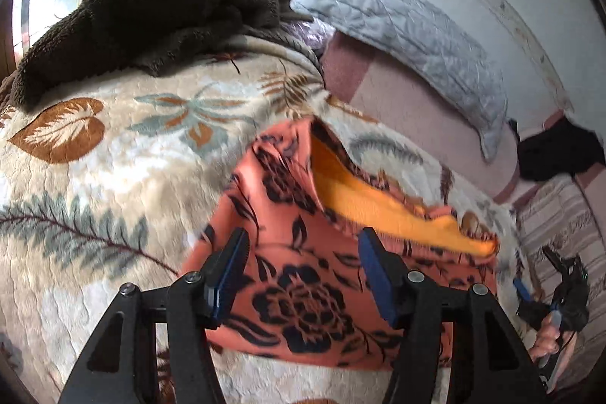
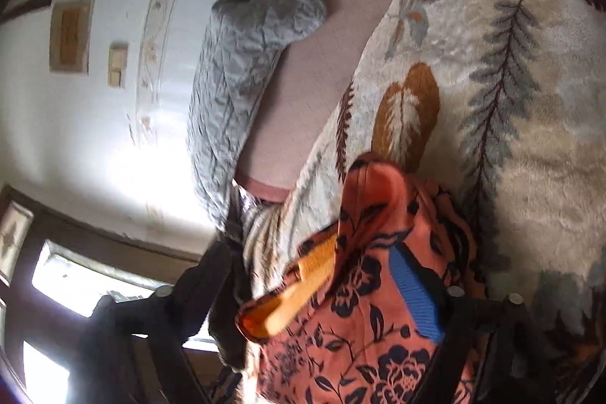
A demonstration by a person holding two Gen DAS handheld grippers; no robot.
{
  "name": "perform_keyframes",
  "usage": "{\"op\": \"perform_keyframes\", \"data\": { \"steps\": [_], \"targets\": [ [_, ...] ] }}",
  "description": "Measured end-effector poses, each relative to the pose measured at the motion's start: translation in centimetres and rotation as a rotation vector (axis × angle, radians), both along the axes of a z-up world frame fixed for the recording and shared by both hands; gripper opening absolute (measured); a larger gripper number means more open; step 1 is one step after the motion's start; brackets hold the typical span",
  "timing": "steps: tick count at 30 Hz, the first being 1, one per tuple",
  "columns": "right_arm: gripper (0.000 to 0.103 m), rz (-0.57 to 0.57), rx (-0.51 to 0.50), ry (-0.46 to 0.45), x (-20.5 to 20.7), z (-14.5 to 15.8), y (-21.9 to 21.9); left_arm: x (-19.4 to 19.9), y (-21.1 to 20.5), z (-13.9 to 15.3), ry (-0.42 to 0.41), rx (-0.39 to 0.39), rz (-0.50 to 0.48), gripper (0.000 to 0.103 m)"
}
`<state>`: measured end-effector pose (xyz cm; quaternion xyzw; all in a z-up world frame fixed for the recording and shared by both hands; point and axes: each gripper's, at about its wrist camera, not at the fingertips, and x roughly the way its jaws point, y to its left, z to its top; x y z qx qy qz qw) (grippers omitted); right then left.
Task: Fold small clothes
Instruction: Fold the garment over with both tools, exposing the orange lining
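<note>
Garment (image 1: pixel 303 290) lies on the bed (image 1: pixel 94 177), one edge lifted to show orange lining. Left gripper (image 1: pixel 301 267) hovers above it, fingers spread and empty. Right gripper (image 2: pixel 322 294): grip cannot be told. Folding appears barely begun.

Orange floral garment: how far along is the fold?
Partly done: the orange floral garment is doubled on the leaf-print blanket, orange lining showing. In hand: the right claw seems to lift an edge; the left claw hovers open. Left: finishing the fold.
</note>
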<state>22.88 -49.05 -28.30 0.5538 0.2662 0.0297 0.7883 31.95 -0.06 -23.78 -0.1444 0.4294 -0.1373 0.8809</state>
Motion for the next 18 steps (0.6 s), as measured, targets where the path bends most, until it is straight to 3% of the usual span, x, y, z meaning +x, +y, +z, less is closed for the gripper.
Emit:
{"op": "perform_keyframes", "data": {
  "steps": [3,5,7,13,18],
  "targets": [
    [0.050,0.154,-0.136,0.086,1.5,-0.2,5.2,-0.9,-2.8,-2.1,0.086,0.105,-0.069,0.061],
    [0.043,0.262,-0.274,0.143,2.9,0.0,9.2,-1.1,-3.5,-3.0,0.109,0.136,-0.077,0.061],
    [0.043,0.353,-0.406,0.159,4.0,0.1,13.1,-1.0,-3.7,-3.7,0.112,0.167,-0.080,0.061],
    [0.041,0.519,-0.590,0.217,8.9,-1.9,20.4,1.0,-3.9,-4.9,0.134,0.217,-0.078,0.061],
    [0.039,0.423,-0.638,0.221,13.1,-2.3,20.0,3.8,-3.5,-5.3,0.141,0.185,-0.053,0.061]
  ]
}}
